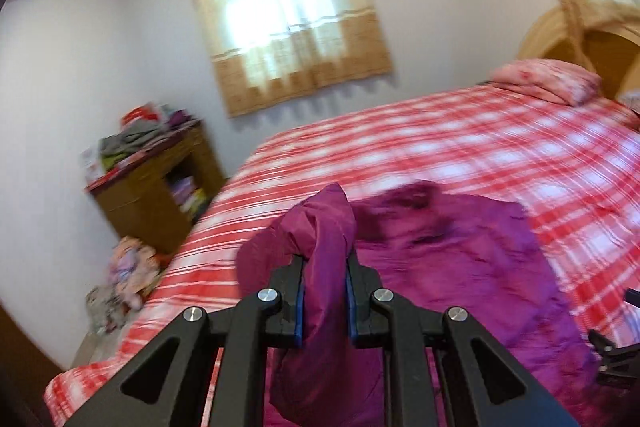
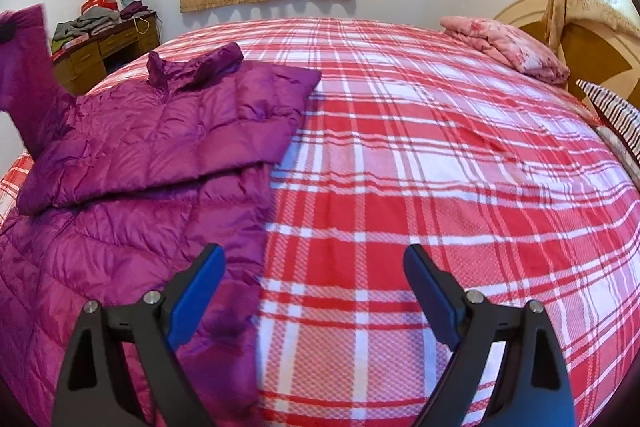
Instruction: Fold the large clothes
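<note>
A magenta quilted puffer jacket [image 2: 160,131] lies on the left part of the bed, one sleeve folded across its front. My left gripper [image 1: 325,267] is shut on a bunched sleeve of the jacket [image 1: 320,227] and holds it raised above the bed; that lifted sleeve shows at the far left of the right wrist view [image 2: 24,67]. My right gripper [image 2: 314,259] is open and empty, low over the bed at the jacket's right edge, its left finger [image 2: 196,291] over the fabric. It shows at the right edge of the left wrist view [image 1: 616,359].
The bed has a red and white plaid cover [image 2: 420,187]. A pink folded blanket [image 2: 508,47] and a striped pillow [image 2: 616,115] lie by the wooden headboard. A wooden cabinet [image 1: 152,187] piled with clothes stands by the far wall, with a heap of cloth [image 1: 128,267] on the floor.
</note>
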The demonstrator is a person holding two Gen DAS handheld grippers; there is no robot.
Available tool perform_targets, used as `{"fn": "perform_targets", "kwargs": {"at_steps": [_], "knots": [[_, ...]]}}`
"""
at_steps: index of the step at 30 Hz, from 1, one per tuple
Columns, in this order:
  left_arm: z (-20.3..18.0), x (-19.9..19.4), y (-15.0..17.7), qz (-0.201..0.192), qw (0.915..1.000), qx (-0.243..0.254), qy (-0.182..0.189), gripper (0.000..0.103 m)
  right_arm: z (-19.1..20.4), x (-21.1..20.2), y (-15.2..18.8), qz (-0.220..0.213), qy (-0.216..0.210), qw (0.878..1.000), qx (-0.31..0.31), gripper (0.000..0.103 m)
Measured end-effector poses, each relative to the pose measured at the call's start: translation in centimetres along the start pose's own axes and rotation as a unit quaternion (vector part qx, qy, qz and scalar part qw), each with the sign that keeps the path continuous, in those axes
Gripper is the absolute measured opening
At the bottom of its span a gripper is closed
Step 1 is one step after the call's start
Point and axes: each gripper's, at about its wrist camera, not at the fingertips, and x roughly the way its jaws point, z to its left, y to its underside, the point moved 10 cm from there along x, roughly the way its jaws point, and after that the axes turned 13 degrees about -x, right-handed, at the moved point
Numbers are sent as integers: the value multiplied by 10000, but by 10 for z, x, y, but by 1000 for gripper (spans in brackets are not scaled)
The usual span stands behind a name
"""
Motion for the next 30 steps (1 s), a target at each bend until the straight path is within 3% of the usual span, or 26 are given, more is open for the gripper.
{"fn": "perform_targets", "kwargs": {"at_steps": [2, 5, 7, 9, 11, 14, 18, 21, 25, 27, 28, 29, 30], "knots": [[-40, 4, 17, 213, 9992, 173, 277, 21, -1, 2, 2, 36, -10, 10000, 2, 92], [-82, 5, 39, 481, 9968, 411, 481, 54, -1, 3, 4, 86, -32, 10000, -11, 92], [-94, -8, 41, 176, 9971, 581, 466, 78, 0, 2, 3, 88, -42, 9999, -38, 92], [-97, -21, 36, -88, 9969, 631, 452, 88, 0, -2, 2, 66, -79, 9999, -44, 92], [-84, -34, 30, -346, 9965, 610, 462, 92, 0, -5, -2, 50, -109, 9999, -32, 93], [-46, -25, 30, -361, 9983, 412, 222, 95, 2, -14, -12, -51, -224, 9997, 45, 93], [34, 11, 55, 85, 9988, 35, -487, 95, 31, -21, -41, -210, -730, 9971, -41, 93], [93, 36, 82, 536, 9927, -343, -1021, 95, 66, -15, -62, -204, -1218, 9921, -202, 90], [151, 61, 122, 1059, 9792, -799, -1533, 95, 115, 4, -79, -43, -1845, 9821, -371, 71], [163, 71, 139, 1266, 9739, -928, -1638, 95, 136, 18, -78, 165, -2129, 9761, -404, 53], [168, 75, 147, 1366, 9716, -986, -1662, 95, 147, 28, -76, 324, -2254, 9728, -427, 31], [173, 78, 156, 1449, 9693, -1029, -1696, 95, 152, 32, -74, 371, -2262, 9725, -421, 18], [176, 79, 164, 1507, 9675, -1053, -1736, 95, 154, 33, -73, 373, -2248, 9728, -411, 17]]}}
